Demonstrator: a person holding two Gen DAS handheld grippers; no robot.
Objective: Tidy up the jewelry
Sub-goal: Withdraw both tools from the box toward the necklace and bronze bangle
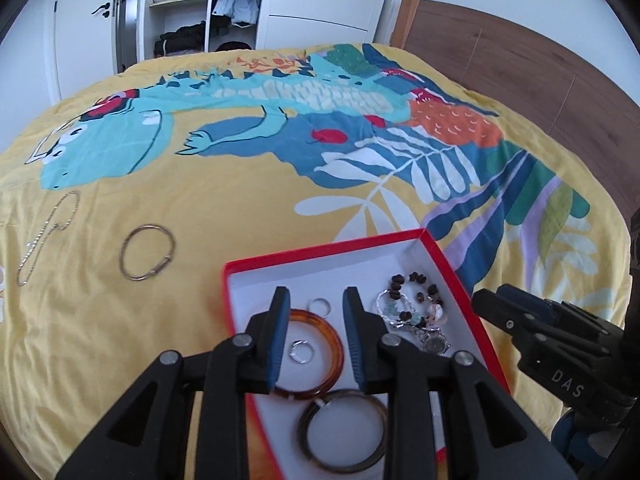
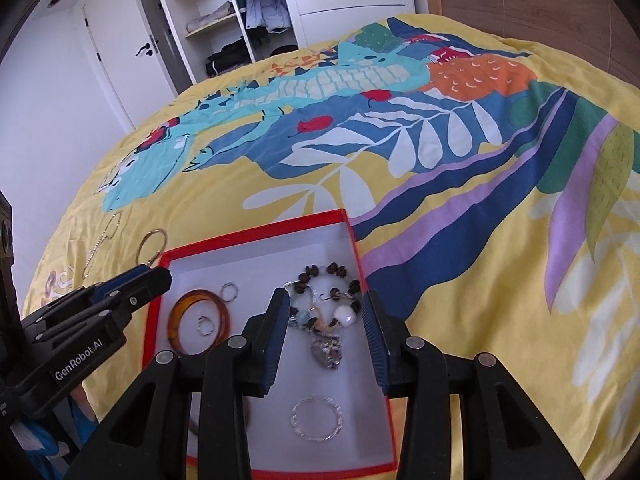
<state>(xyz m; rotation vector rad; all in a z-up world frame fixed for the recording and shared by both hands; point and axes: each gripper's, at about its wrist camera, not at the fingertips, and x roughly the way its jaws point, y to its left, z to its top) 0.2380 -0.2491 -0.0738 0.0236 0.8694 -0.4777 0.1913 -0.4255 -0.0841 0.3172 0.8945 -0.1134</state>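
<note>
Setting: yellow bedspread (image 1: 120, 340) printed with a teal dinosaur and leaves is spread over a bed; an open white wardrobe (image 1: 192, 8) is seen at the far side.
Box: a shallow red box (image 1: 448, 264) with a white floor is placed near, right of centre.
Already boxed: an amber bangle (image 1: 334, 338), two small silver rings, a dark bangle (image 1: 344, 464), a brown bead bracelet (image 2: 332, 276), a watch (image 1: 436, 342) and a silver hoop (image 2: 318, 420).
Left out: a silver chain (image 1: 44, 236) and a grey wire bangle (image 1: 148, 252) are laid on the cloth, well left of the box.
Left gripper (image 1: 316, 308): fingers apart, nothing held, hung over the box.
Right gripper (image 2: 326, 312): fingers apart, nothing held, above the beads.
Step judged: sorting is mostly done; two pieces are left.
Next move: a reach leftward is called for, then a low, flat pinch on the thin wire bangle.
</note>
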